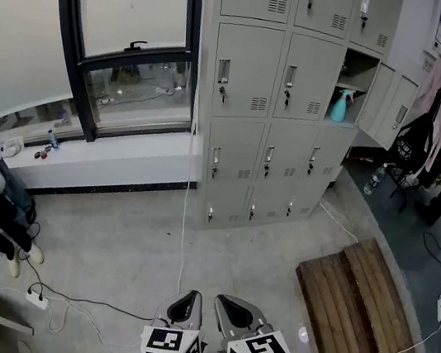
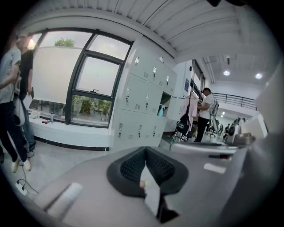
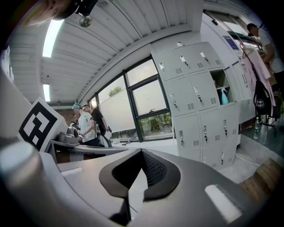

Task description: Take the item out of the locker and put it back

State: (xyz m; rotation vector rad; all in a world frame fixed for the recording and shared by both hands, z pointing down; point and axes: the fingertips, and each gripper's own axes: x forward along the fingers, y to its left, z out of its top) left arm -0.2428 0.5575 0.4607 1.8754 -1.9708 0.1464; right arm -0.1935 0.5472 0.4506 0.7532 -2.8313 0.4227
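Teal spray bottle (image 1: pixel 340 106) is sitting inside the open locker (image 1: pixel 361 69) while the left gripper (image 1: pixel 189 302) and right gripper (image 1: pixel 230 309), jaws pressed together empty, are hanging well short of it, so approaching probably comes first.

One spray bottle (image 1: pixel 340 106); two grippers (image 1: pixel 193 296) (image 1: pixel 226 302); perhaps twelve lockers (image 1: pixel 250 76).

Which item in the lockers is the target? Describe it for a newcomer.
Start at the grey locker bank right of the big window. In its second row from the top, one compartment stands open. The teal spray bottle inside is the only coloured thing among grey doors.
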